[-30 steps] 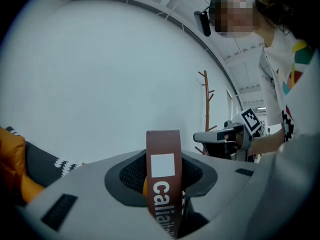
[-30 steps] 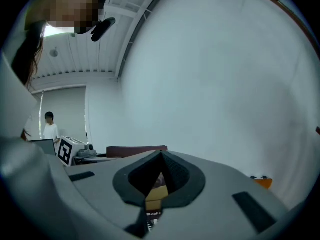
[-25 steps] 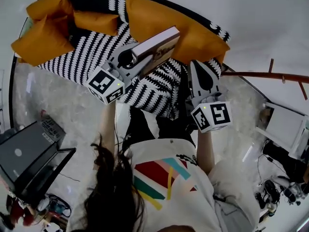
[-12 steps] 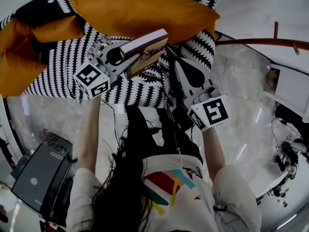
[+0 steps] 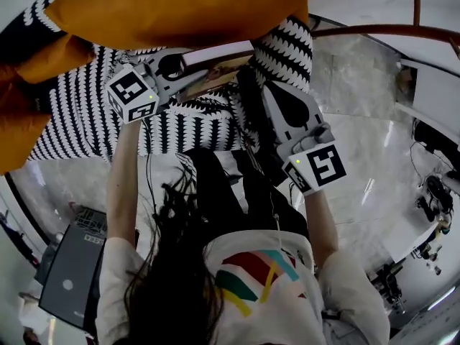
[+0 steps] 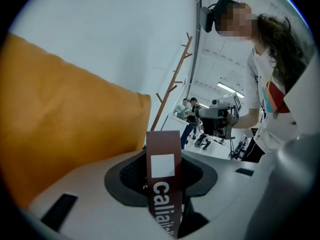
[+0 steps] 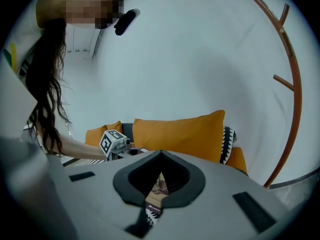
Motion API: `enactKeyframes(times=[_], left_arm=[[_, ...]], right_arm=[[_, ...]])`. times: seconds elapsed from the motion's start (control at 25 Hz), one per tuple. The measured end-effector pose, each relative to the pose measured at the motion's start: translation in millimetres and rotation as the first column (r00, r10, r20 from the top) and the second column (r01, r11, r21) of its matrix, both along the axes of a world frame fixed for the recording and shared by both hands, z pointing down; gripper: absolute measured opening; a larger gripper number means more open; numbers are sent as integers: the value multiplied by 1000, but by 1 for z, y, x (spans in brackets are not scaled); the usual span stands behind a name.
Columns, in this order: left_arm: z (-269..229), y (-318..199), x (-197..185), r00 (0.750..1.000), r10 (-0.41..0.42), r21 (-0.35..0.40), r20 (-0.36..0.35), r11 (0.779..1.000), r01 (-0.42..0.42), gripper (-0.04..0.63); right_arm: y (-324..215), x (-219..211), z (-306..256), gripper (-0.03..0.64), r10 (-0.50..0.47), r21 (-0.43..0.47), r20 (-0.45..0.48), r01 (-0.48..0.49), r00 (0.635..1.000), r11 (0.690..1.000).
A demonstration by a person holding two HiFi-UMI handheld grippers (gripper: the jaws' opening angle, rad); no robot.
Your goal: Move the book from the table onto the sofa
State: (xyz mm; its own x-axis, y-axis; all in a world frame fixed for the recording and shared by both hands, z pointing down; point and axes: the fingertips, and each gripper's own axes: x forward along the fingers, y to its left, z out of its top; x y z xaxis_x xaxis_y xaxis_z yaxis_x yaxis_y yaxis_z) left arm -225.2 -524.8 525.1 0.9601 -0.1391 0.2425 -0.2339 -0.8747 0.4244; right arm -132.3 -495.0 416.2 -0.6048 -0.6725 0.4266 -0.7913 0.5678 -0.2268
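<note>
The book (image 5: 224,66) has a brown spine (image 6: 163,184) with white lettering. My left gripper (image 5: 205,74) is shut on it and holds it low over the black-and-white patterned sofa (image 5: 180,124), just in front of the big orange cushion (image 5: 172,9). In the left gripper view the spine stands between the jaws of the left gripper (image 6: 162,156), beside the cushion (image 6: 65,134). My right gripper (image 5: 267,86) hangs to the book's right, shut and empty. In the right gripper view the right gripper (image 7: 161,153) points at the book (image 7: 159,186) and the left gripper's marker cube (image 7: 111,141).
A wooden coat rack (image 5: 374,29) curves behind the sofa at the right. More orange cushions (image 5: 29,99) lie at the sofa's left end. A dark case (image 5: 68,279) sits on the floor at lower left, and equipment (image 5: 431,192) at the right. People stand far off (image 6: 190,109).
Both grippers have come down toward the sofa seat. The book has gone from raised and tilted to lower and flatter, close under the orange cushion's front edge. The left gripper's hold is unchanged.
</note>
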Motion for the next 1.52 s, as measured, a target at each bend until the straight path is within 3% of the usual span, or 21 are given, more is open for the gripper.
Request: enactKeyframes(times=[0.24,0.36,0.44,0.56,0.68,0.76,0.88,1.04,1.12,1.2,1.32,1.36,1.52], left_arm=[[49,4,-19,995,46,-80,84,996,-40,149],[60,1,-27,996,22,-112,88,994,-12,149],[69,-5,-39,989,-3,-104,146,994,19,149],[83,-19,-61,946,-68,-34,318,996,83,198],[88,-29,-74,872,-170,92,458,985,144,296],[89,-28,-75,837,-203,151,508,978,146,351],[82,-27,-74,813,-283,218,508,956,197,427],[62,-35,-82,772,-420,290,477,905,313,493],[36,-43,-87,755,-492,314,433,868,385,506],[-12,-57,-97,722,-607,335,333,792,511,506],[-104,-67,-106,636,-762,347,118,632,693,505],[-137,-65,-104,623,-780,356,55,598,718,505],[-272,-36,-88,651,-749,434,-126,548,715,503]], right_arm=[[4,-25,2,11,-19,-17,53,20,998,1000],[4,-31,2,11,-12,-16,64,13,998,1000],[5,-36,0,11,-9,-17,68,10,998,1000],[9,-45,-6,12,-14,-20,70,16,997,1000],[12,-50,-11,11,-28,-24,75,30,997,999],[13,-53,-15,11,-31,-20,83,33,996,999],[13,-56,-27,12,-37,3,94,37,995,999],[12,-58,-47,12,-39,38,115,35,993,999],[12,-59,-59,11,-44,60,106,38,993,997],[8,-62,-76,11,-61,97,81,53,995,994],[7,-63,-108,11,-80,160,59,70,995,985],[8,-63,-123,11,-84,184,56,72,995,980],[18,-71,-192,11,-107,316,34,91,994,944]])
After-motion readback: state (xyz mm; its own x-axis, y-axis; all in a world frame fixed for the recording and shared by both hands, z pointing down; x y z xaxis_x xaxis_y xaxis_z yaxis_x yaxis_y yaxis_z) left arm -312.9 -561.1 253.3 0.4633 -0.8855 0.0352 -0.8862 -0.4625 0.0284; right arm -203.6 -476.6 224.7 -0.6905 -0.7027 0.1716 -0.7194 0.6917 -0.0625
